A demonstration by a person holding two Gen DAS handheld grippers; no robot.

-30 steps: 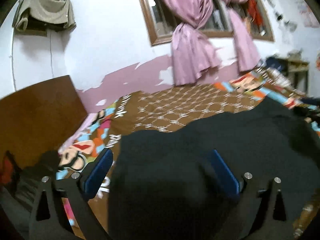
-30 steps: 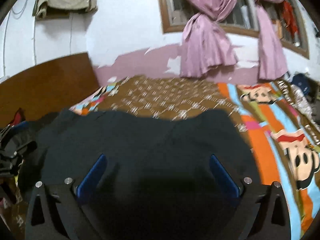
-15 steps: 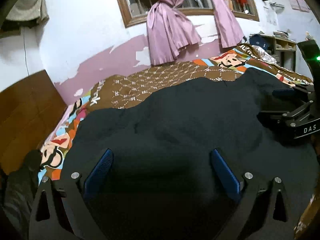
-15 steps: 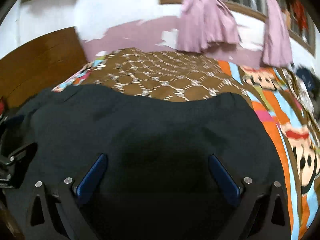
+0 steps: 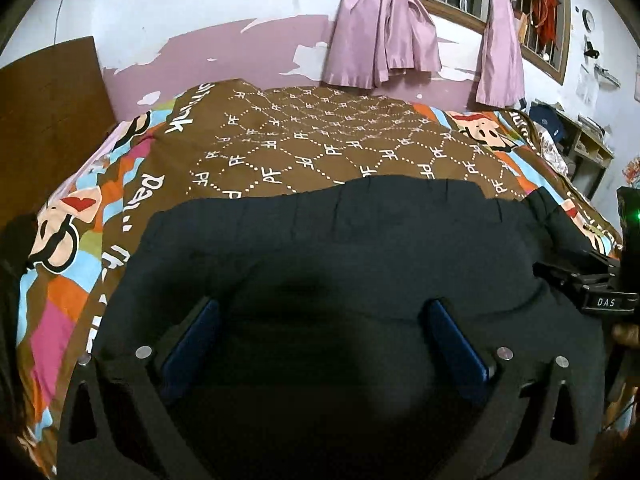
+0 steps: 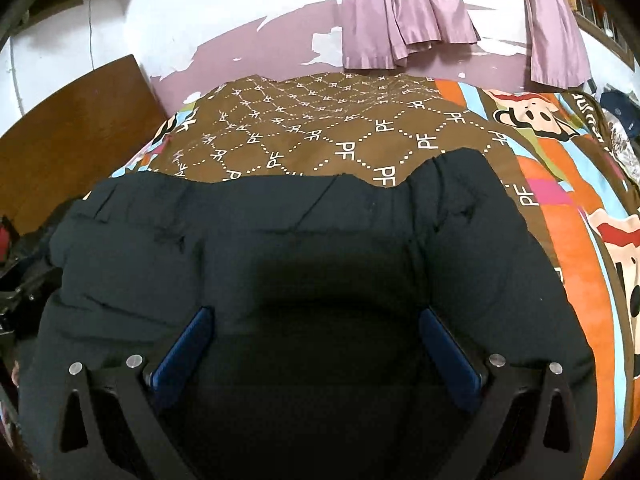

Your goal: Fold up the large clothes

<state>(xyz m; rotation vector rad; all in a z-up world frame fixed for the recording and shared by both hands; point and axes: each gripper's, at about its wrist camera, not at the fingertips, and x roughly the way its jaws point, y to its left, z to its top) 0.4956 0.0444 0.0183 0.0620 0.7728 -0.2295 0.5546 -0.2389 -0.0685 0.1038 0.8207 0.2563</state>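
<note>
A large dark navy garment (image 5: pixel 360 240) lies spread across the near part of the bed, its waistband edge toward the wall. My left gripper (image 5: pixel 322 304) hovers low over its left part; the jaws are opening wide, with cloth beneath and between the blue pads, which do not press on it. The garment (image 6: pixel 320 220) also fills the right wrist view, where my right gripper (image 6: pixel 316 312) stands wide open over its right part, gripping nothing. In the left wrist view, the right gripper's black body (image 5: pixel 592 292) shows at the right edge.
The bed wears a brown and cartoon-print cover (image 5: pixel 320 140). A wooden headboard (image 5: pixel 48 112) stands at the left. Pink curtains (image 5: pixel 380 40) hang on the far wall. A cluttered shelf (image 5: pixel 580 140) is at the right, and dark clothes are piled by the headboard (image 6: pixel 24 248).
Both grippers have sunk and tipped down toward the bed. The dark garment, bunched up close to the left fingers before, now lies flat and spread on the cover.
</note>
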